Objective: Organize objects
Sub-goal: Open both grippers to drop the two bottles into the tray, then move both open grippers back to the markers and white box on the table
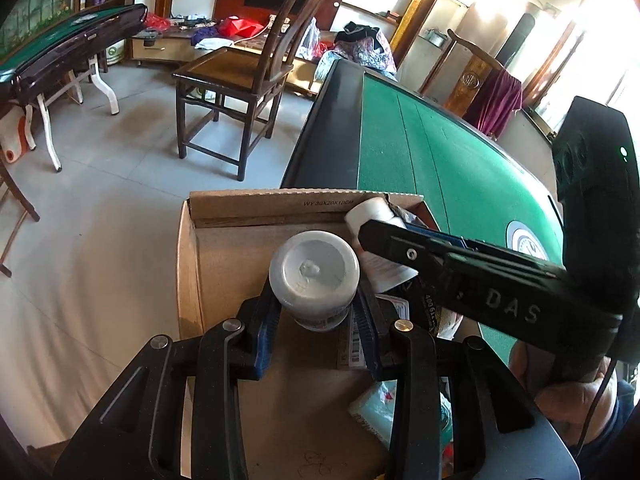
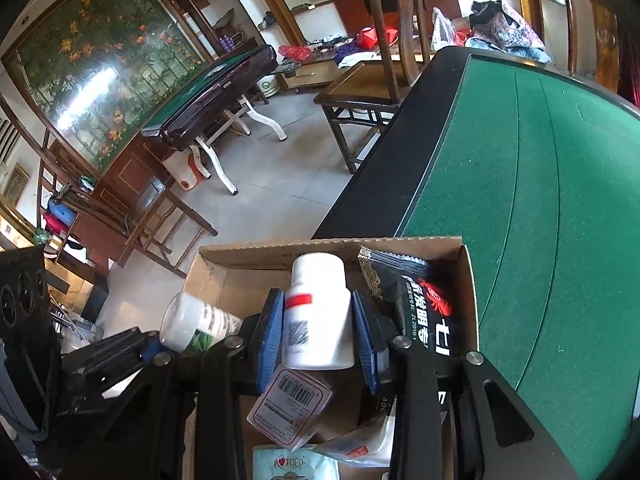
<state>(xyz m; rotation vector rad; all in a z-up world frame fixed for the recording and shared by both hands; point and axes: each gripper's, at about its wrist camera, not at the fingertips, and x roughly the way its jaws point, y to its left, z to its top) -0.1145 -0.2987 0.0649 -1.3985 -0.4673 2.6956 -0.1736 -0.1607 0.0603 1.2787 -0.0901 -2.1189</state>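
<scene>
My left gripper is shut on a white jar, whose flat end faces the camera, held over an open cardboard box. In the right wrist view that jar shows a green label, with the left gripper at the box's left wall. My right gripper is shut on a white bottle with a red stripe, blue pads on both its sides, above the box. In the left wrist view the right gripper reaches in from the right with that bottle.
In the box lie a black printed packet, a clear barcode-labelled packet and a pale teal pack. The box sits at the edge of a green felt table. A wooden chair and another game table stand on the tiled floor.
</scene>
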